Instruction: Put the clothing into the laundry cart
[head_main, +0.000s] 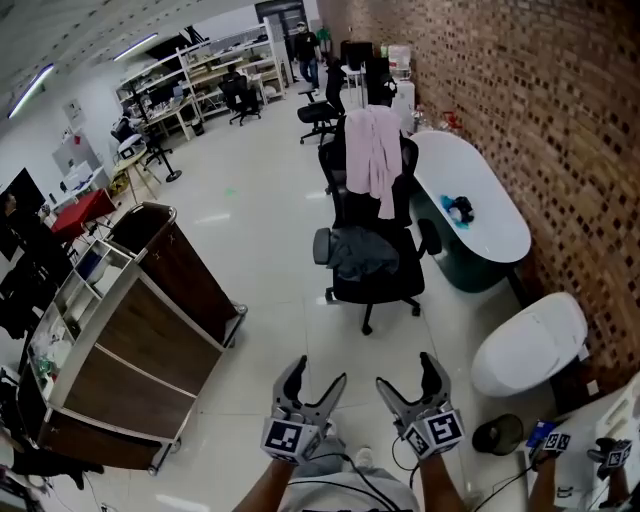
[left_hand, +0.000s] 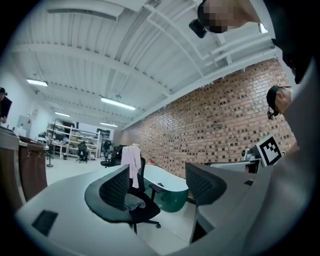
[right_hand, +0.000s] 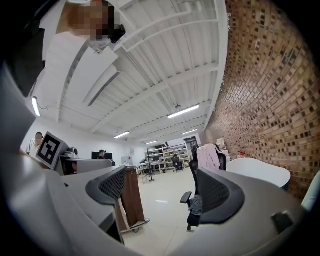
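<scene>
A pink garment hangs over the back of a black office chair, and a dark grey garment lies on its seat. The pink garment and the grey one also show in the left gripper view, and the pink garment in the right gripper view. The brown laundry cart stands to the chair's left, its top open. My left gripper and right gripper are side by side near the bottom, short of the chair, both open and empty.
A white bathtub stands against the brick wall right of the chair, and a white toilet nearer me. A shelving cart adjoins the laundry cart. More chairs, desks and shelves fill the far room, where a person stands.
</scene>
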